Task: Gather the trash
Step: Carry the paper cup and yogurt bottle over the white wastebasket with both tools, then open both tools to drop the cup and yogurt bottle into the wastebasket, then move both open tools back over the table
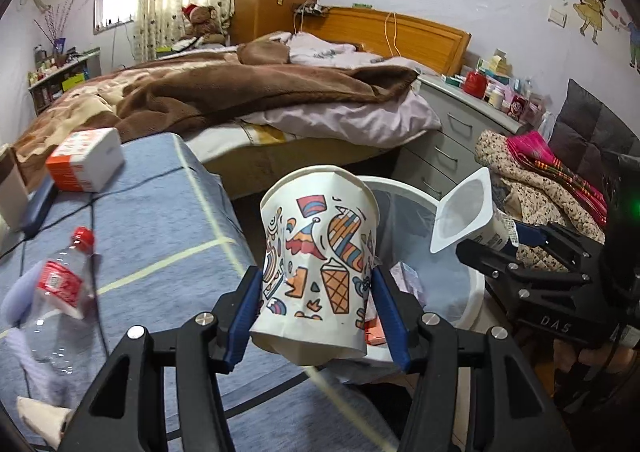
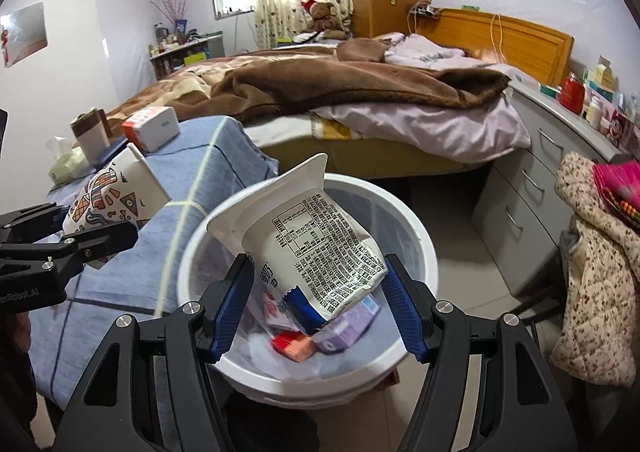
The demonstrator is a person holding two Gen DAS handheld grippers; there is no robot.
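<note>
Bin (image 2: 420, 248) below tongs-gripped carton (image 2: 320, 236)

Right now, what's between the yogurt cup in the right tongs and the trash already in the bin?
Nothing but air. In the right wrist view the yogurt cup, in the right tongs, hangs over the white bin, above the cartons inside.

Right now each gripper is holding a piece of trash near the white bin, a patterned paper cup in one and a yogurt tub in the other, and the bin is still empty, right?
Not quite. The bin is not empty: the right wrist view shows small cartons lying inside it. The rest stands: the left gripper holds the patterned paper cup and the right gripper holds the yogurt tub over the bin.
</note>
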